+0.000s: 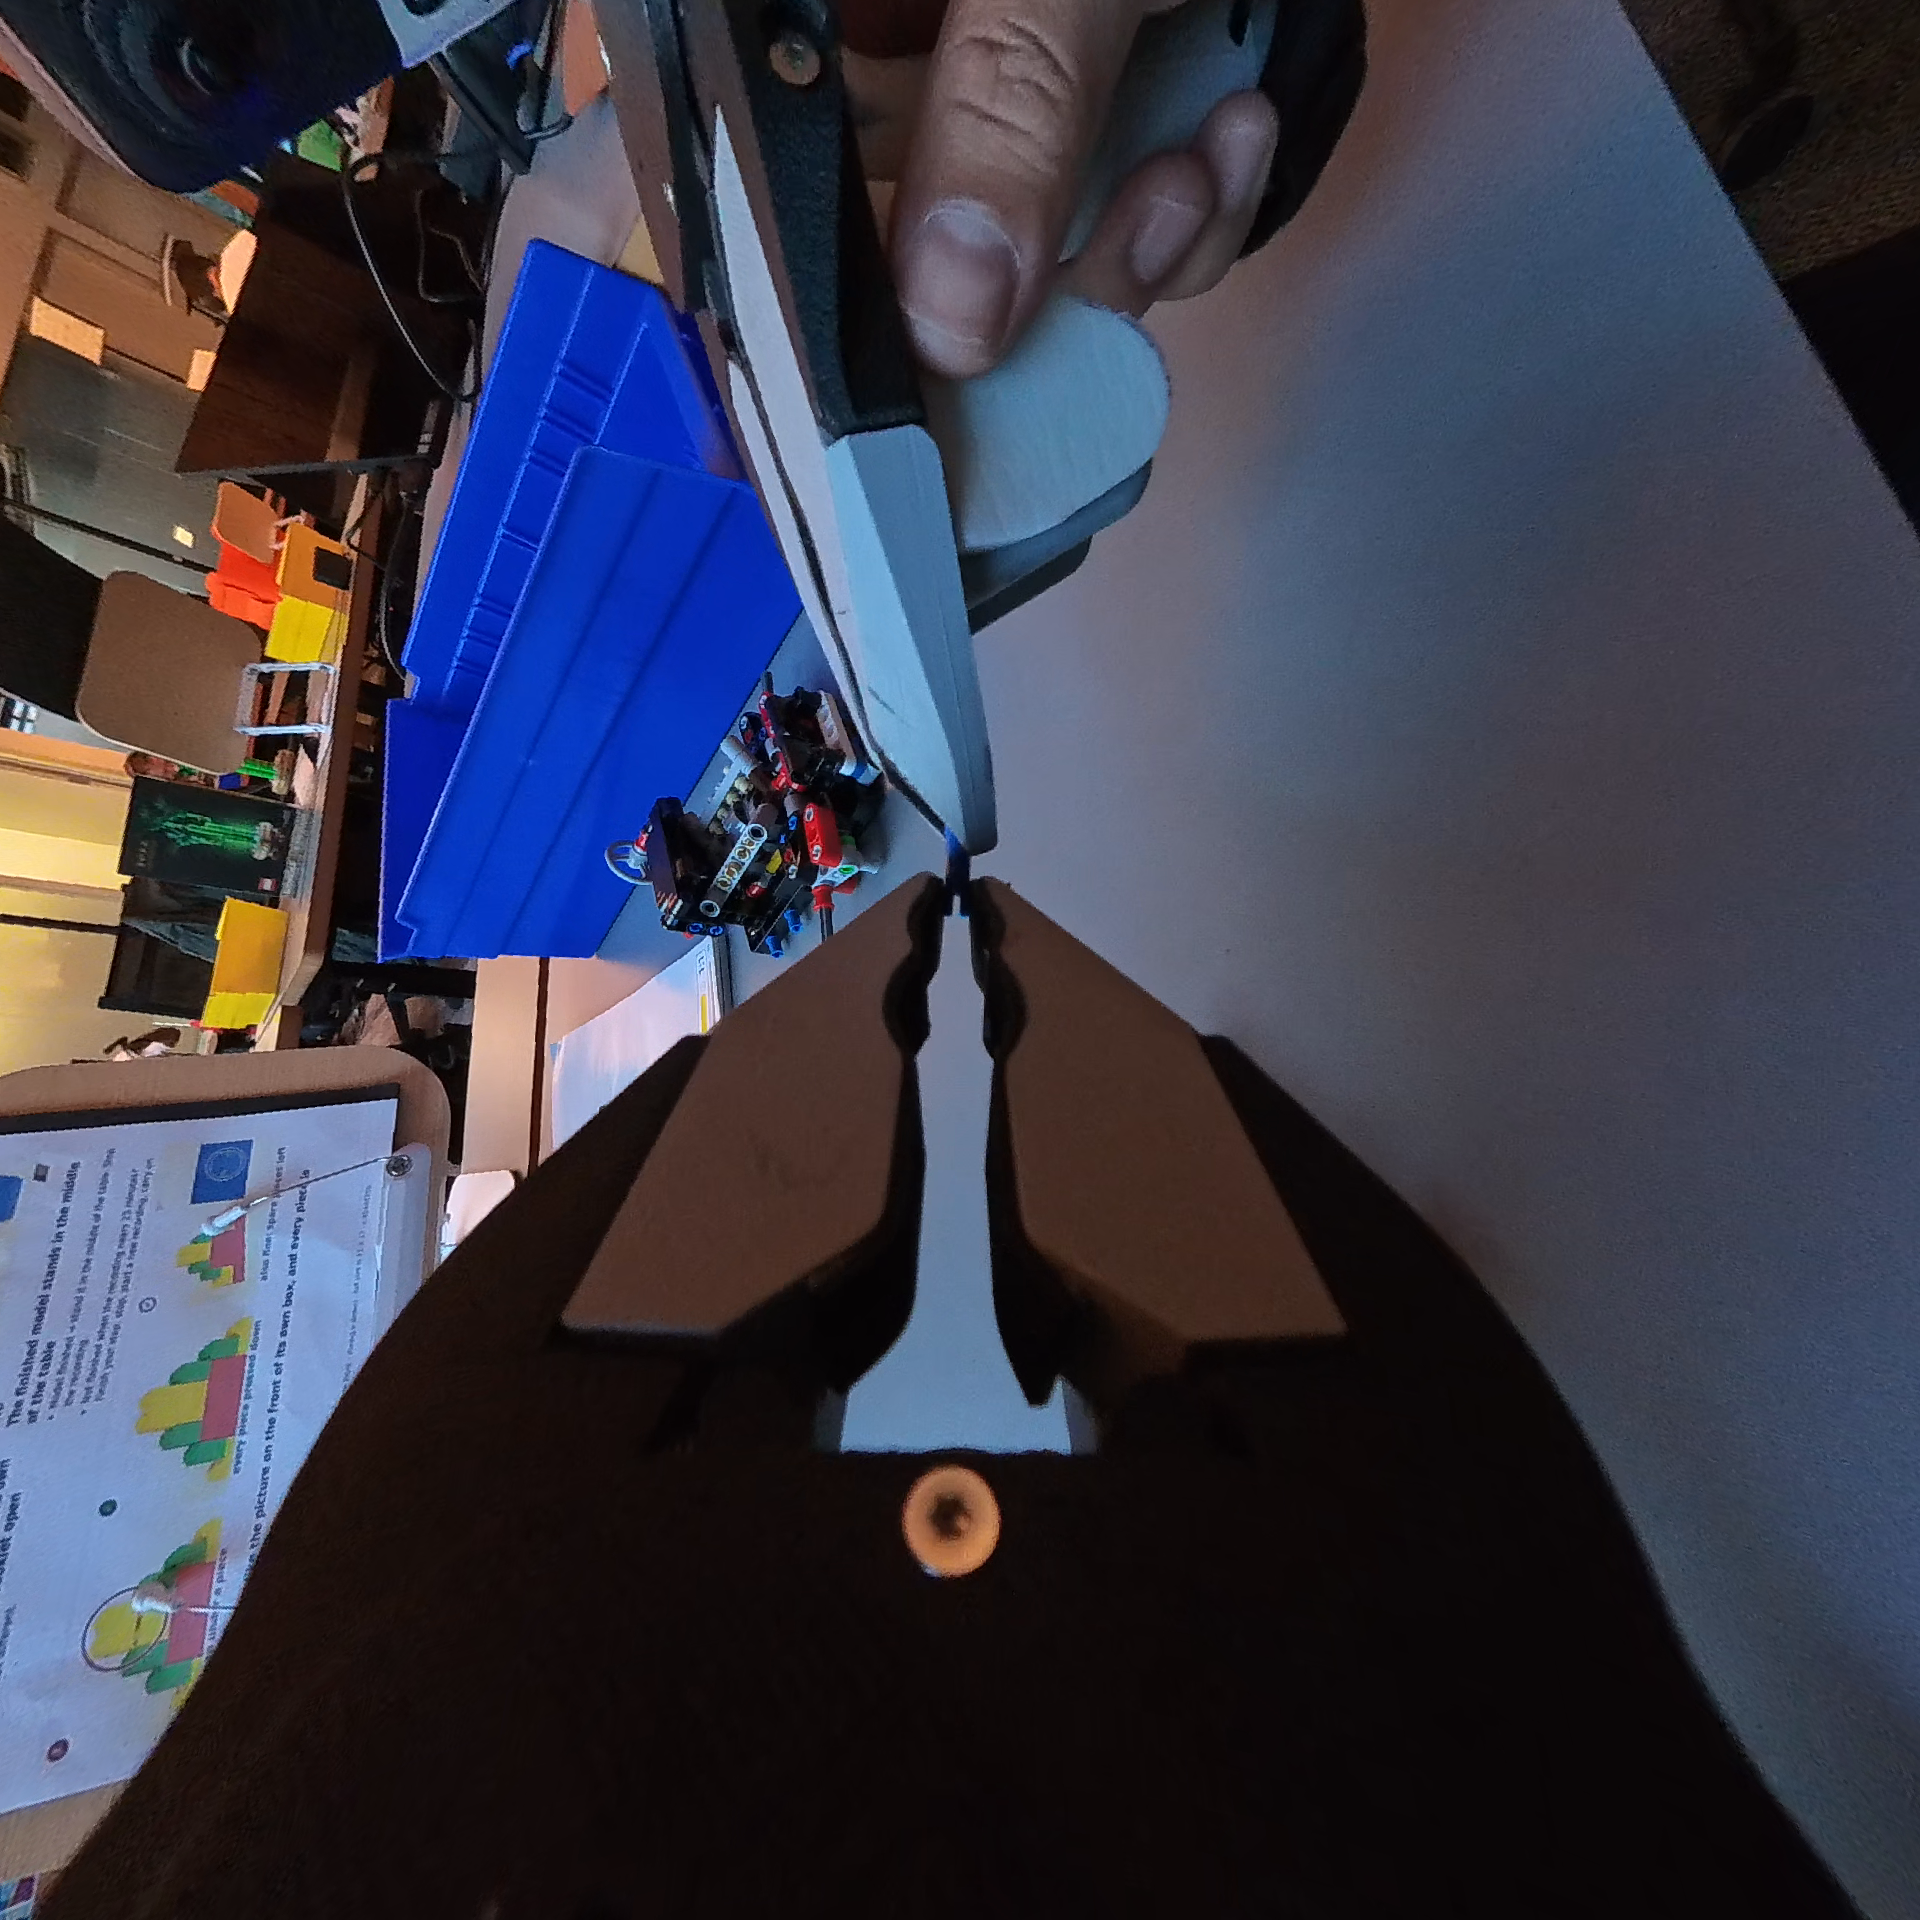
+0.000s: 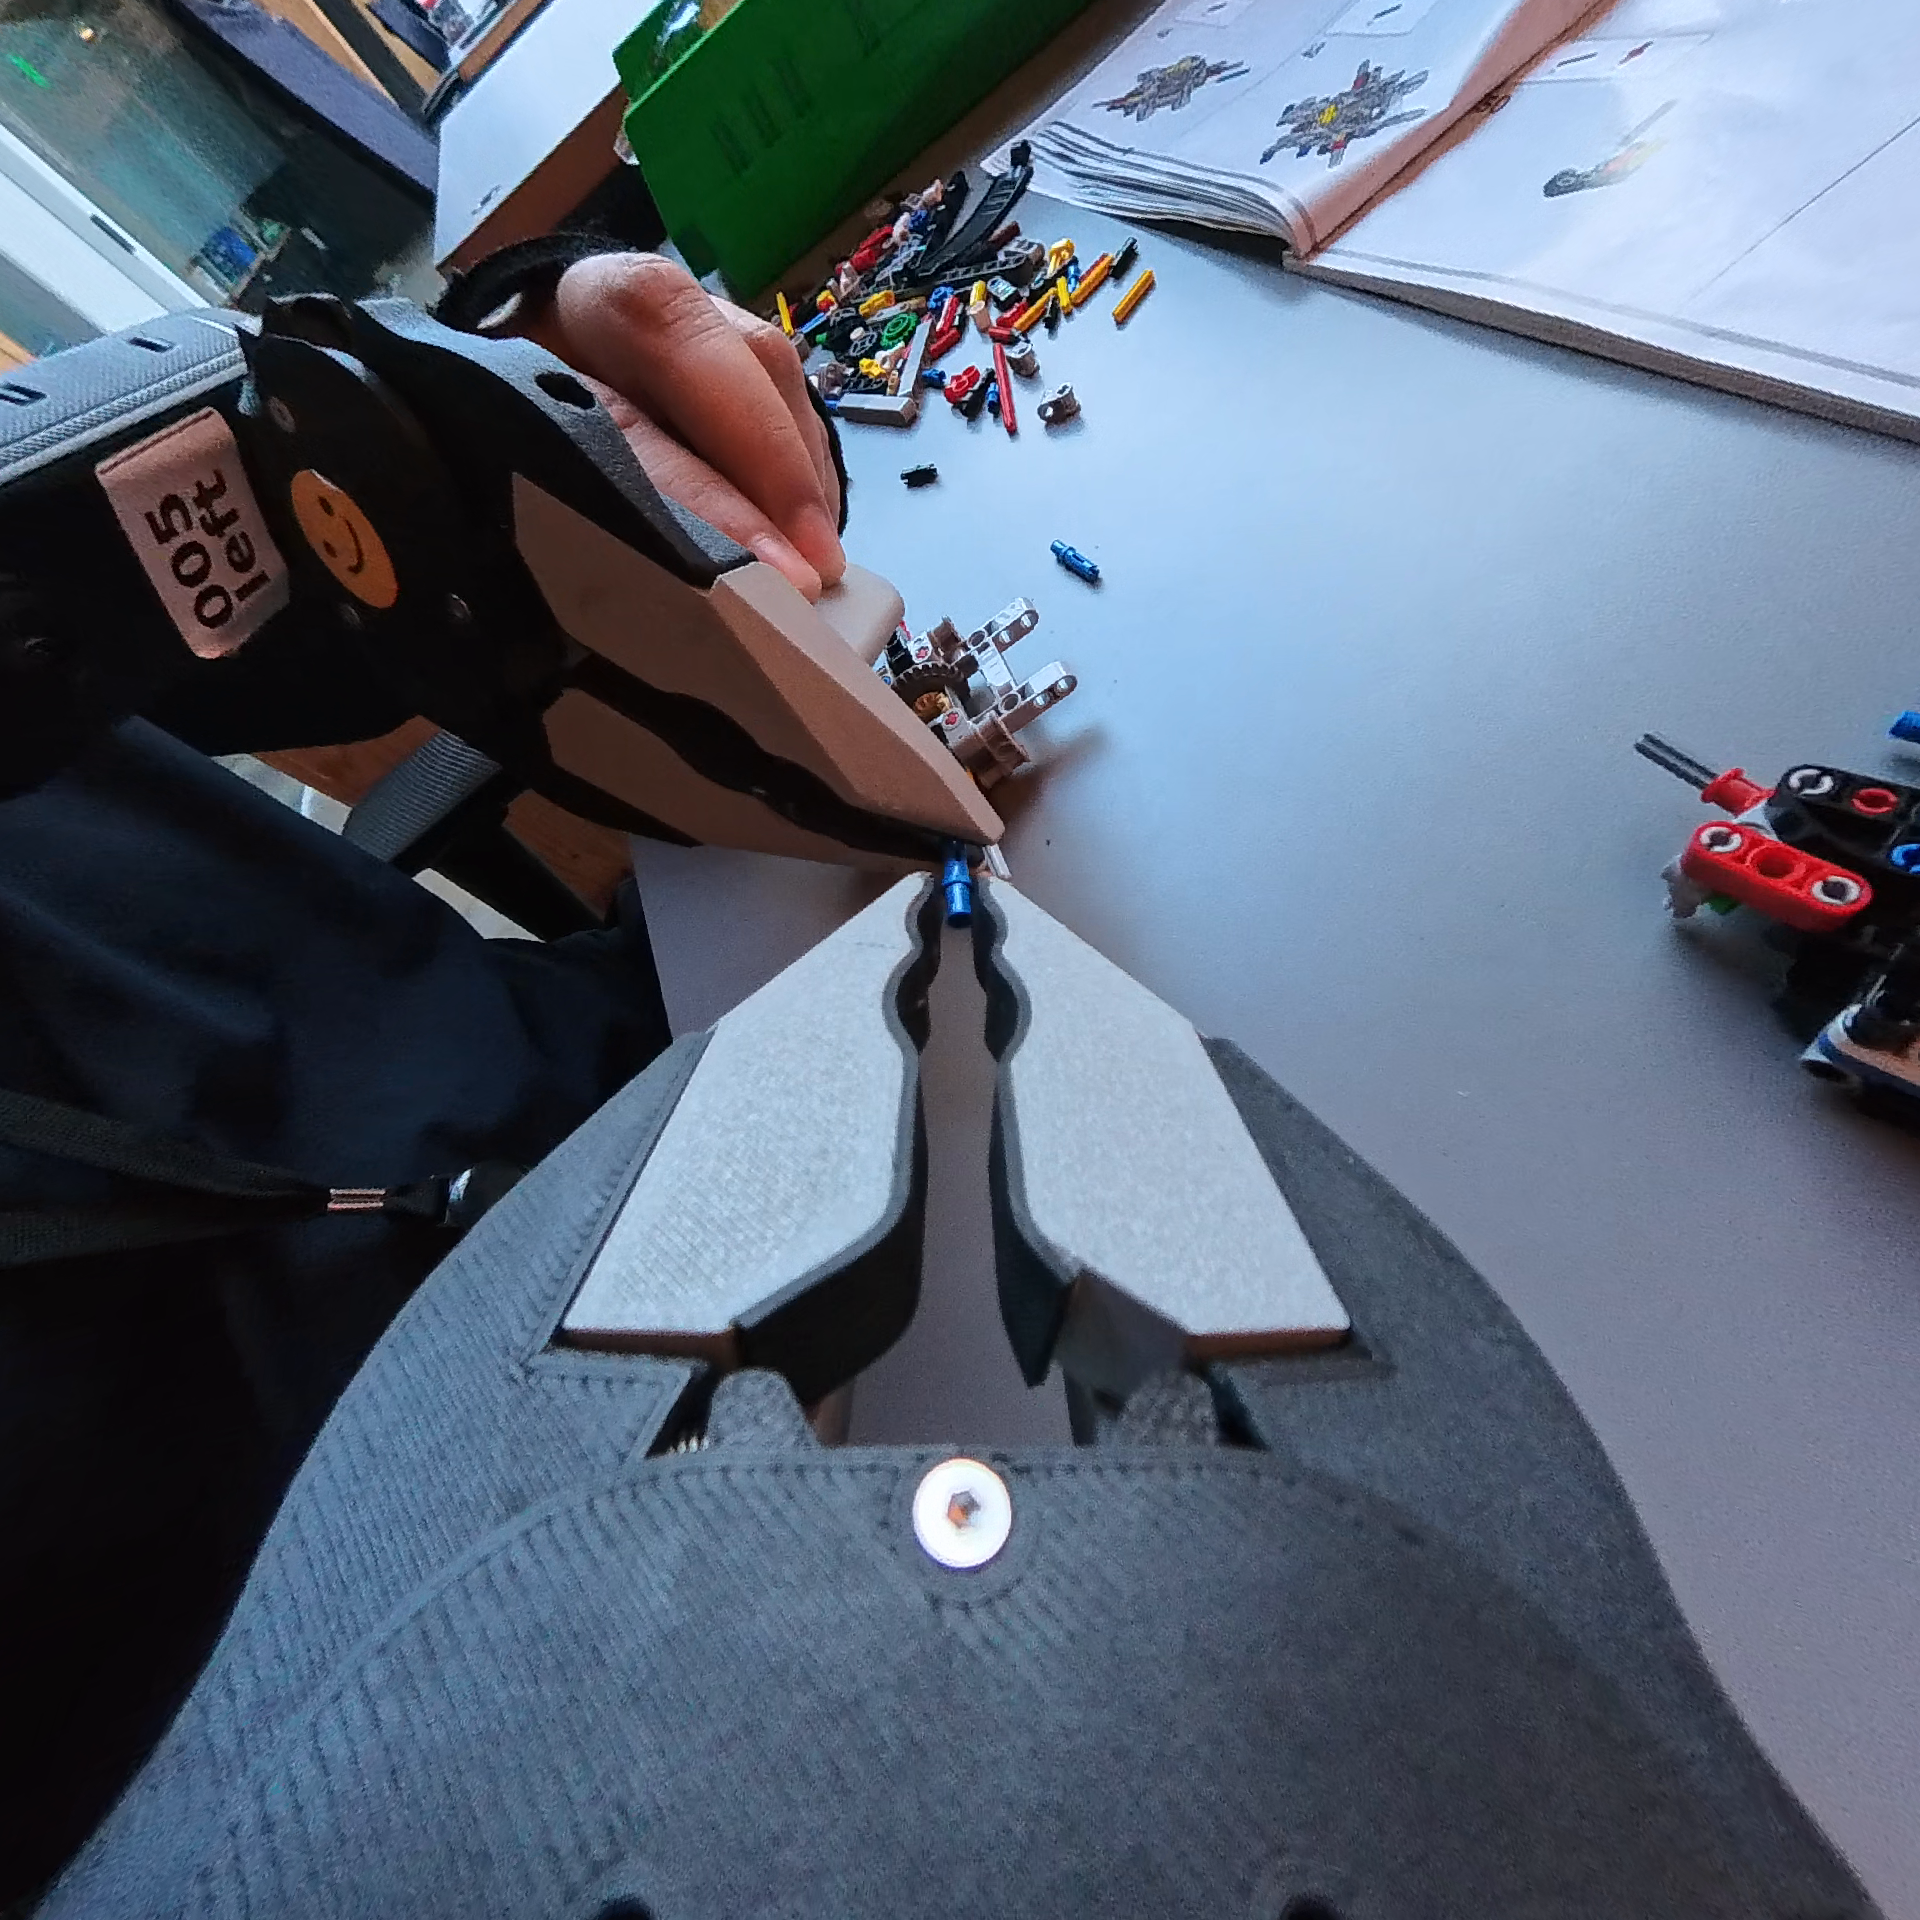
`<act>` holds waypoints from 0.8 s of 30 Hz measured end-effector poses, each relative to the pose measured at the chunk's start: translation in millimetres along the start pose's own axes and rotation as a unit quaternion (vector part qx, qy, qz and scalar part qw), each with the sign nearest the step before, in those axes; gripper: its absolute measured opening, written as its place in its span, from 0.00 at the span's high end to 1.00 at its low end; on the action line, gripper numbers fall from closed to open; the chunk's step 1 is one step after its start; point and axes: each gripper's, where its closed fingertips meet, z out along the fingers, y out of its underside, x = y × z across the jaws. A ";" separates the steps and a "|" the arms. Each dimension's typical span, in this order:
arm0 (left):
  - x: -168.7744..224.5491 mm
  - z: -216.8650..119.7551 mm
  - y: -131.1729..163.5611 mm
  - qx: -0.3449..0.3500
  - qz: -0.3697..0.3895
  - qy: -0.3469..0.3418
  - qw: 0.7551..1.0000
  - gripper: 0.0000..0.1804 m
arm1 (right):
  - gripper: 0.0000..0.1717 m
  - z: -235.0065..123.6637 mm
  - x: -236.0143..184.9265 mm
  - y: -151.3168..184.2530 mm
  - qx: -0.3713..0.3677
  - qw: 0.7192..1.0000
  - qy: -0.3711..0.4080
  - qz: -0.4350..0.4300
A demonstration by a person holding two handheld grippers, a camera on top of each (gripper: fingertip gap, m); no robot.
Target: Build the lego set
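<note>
While both pairs of my tongs meet tip to tip just above the table (image 2: 1403,623), they share one small blue pin (image 2: 956,891). My right tongs (image 2: 954,902) are drawn down to a narrow slit, with the lower part of the pin caught between the pads. My left tongs (image 1: 956,902) come in from the side, equally narrow, and pinch the pin's other end. From the left side only a sliver of blue shows at the tips. My hand (image 2: 717,416) grips the left tool, with fingers lying along its top. Just behind the left tongs, a small grey-and-white geared assembly (image 2: 977,681) stands on the table. A second blue pin (image 2: 1074,561) lies loose a little beyond it. Off to the right sits a red-and-black built section (image 2: 1829,894), well apart from the tongs. Farther back lies a scatter of loose coloured pieces (image 2: 956,301), with a green bin (image 2: 831,125) behind it and an open instruction booklet (image 2: 1558,208) beside it. Blue bins (image 1: 582,644) stand at the table's far edge.
</note>
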 end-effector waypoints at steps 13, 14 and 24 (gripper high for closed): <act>0.1 -0.5 1.7 -0.006 0.005 -0.003 1.000 0.99 | 0.98 -0.6 0.1 -1.4 0.000 1.000 0.000 -0.001; -0.3 -0.8 1.1 -0.005 0.003 -0.003 1.000 0.99 | 0.99 -0.3 0.2 -1.1 -0.001 1.000 0.001 -0.002; -0.9 0.6 1.7 -0.009 0.013 -0.003 1.000 0.99 | 0.99 1.5 1.9 -0.5 -0.004 1.000 0.005 -0.005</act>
